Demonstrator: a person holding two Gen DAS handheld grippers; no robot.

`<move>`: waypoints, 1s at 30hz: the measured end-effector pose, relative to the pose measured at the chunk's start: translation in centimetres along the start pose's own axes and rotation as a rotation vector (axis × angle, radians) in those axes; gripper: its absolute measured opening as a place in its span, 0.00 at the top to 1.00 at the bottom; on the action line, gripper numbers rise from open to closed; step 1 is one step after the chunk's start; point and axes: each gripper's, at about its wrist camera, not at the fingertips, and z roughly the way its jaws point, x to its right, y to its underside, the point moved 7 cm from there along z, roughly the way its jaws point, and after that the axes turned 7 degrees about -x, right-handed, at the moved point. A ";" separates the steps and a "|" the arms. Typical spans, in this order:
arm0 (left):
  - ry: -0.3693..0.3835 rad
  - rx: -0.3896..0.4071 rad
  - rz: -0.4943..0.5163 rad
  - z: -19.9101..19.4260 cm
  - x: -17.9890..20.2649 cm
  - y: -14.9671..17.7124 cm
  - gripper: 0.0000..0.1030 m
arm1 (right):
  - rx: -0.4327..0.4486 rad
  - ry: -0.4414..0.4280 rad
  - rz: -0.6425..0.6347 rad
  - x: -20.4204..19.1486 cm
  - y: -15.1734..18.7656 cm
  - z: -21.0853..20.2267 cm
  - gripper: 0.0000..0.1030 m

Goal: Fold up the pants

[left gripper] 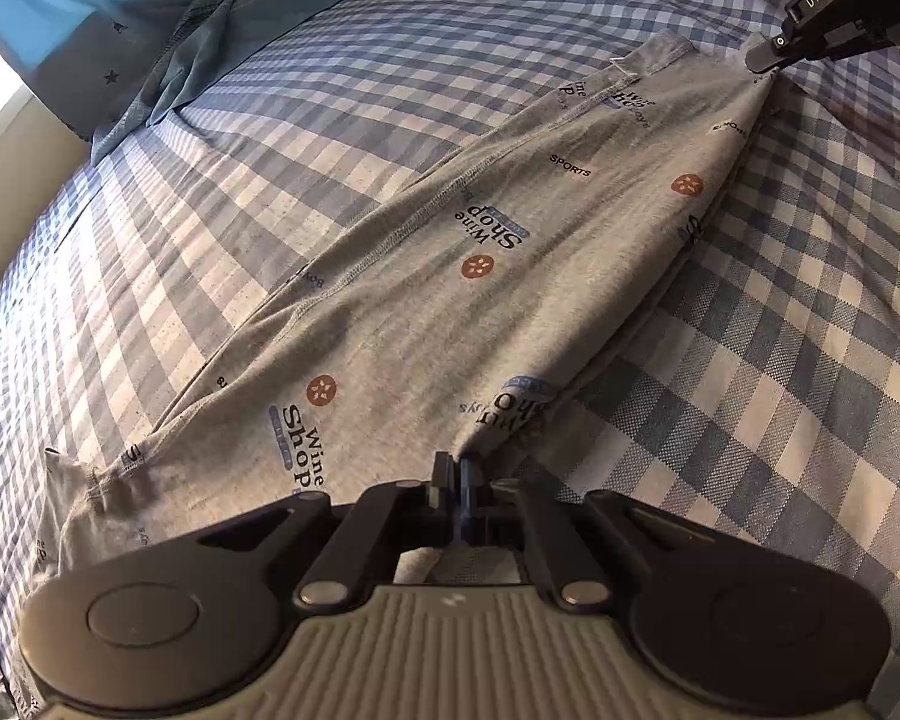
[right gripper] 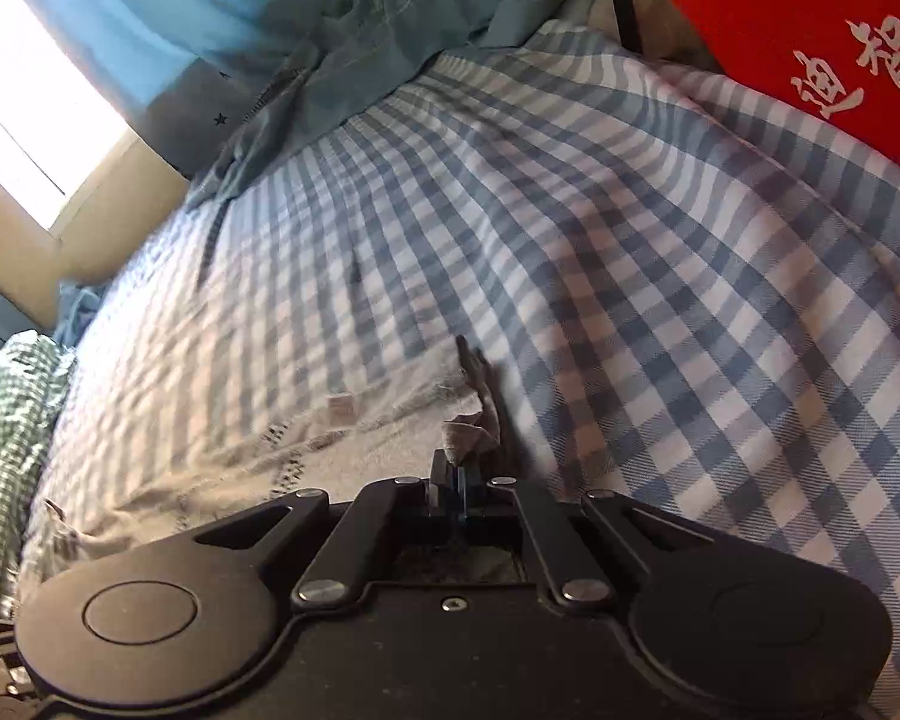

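Note:
Grey printed pants lie stretched across a blue checked bed sheet, folded lengthwise. My left gripper is shut on the near edge of the pants. My right gripper shows at the far right of the left wrist view, pinching the far corner of the pants. In the right wrist view the right gripper is shut on a bunched grey corner of the pants, with the rest of the pants spreading to the left.
A teal garment lies crumpled at the far edge of the bed, also in the right wrist view. A red item with white characters sits at the far right. A green checked cloth lies at the left edge.

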 end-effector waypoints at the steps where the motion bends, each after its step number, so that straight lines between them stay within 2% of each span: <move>1: 0.003 -0.003 -0.009 0.2 -0.1 0.1 0.99 | -0.012 0.002 0.007 0.2 0.2 0.3 1.00; 6: 0.037 -0.014 -0.061 0.1 -0.5 0.6 0.87 | -0.032 0.031 -0.042 -0.2 0.5 1.0 1.00; 7: 0.047 -0.014 -0.074 -0.1 -0.6 0.7 0.76 | -0.033 0.038 -0.050 -0.3 0.4 0.8 0.98; 8: 0.061 -0.010 -0.093 -0.3 -0.7 0.7 0.69 | -0.034 0.054 -0.061 -0.4 0.4 0.7 0.92; 9: 0.078 0.002 -0.125 -0.7 -1.0 0.7 0.52 | -0.027 0.078 -0.084 -0.6 0.2 0.4 0.80; 10: 0.090 0.017 -0.166 -1.2 -1.4 0.7 0.40 | -0.012 0.110 -0.118 -0.8 0.0 0.1 0.77; 12: 0.116 0.037 -0.259 -2.0 -2.5 0.8 0.35 | 0.025 0.160 -0.228 -1.9 -0.6 -0.5 0.67; 14: 0.129 0.030 -0.379 -1.9 -3.9 1.0 0.29 | 0.032 0.148 -0.311 -3.3 -1.1 -0.3 0.63; 16: 0.101 -0.019 -0.467 -0.8 -5.3 1.8 0.27 | -0.004 0.095 -0.346 -4.4 -1.2 0.8 0.60; 18: 0.071 -0.097 -0.531 0.9 -6.5 3.0 0.27 | -0.079 0.089 -0.384 -5.2 -0.8 2.8 0.44; 20: 0.077 -0.149 -0.586 1.9 -7.5 4.8 0.27 | -0.116 0.136 -0.425 -4.7 -0.3 4.5 0.45; 22: 0.093 -0.133 -0.644 1.0 -9.0 6.4 0.27 | -0.095 0.145 -0.442 -4.9 -0.6 4.3 0.45; 23: 0.084 -0.109 -0.665 0.2 -9.9 7.5 0.26 | -0.087 0.178 -0.445 -5.1 -0.9 3.8 0.43; 25: 0.031 -0.074 -0.697 -1.3 -12.4 9.6 0.16 | -0.034 0.191 -0.475 -6.2 -1.7 2.5 0.34; 27: -0.039 -0.040 -0.700 -2.5 -15.7 11.6 0.14 | -0.010 0.160 -0.514 -8.1 -2.6 1.8 0.20; 30: -0.156 -0.027 -0.668 -3.1 -22.0 13.6 0.14 | -0.033 0.017 -0.570 -13.4 -3.5 2.3 0.15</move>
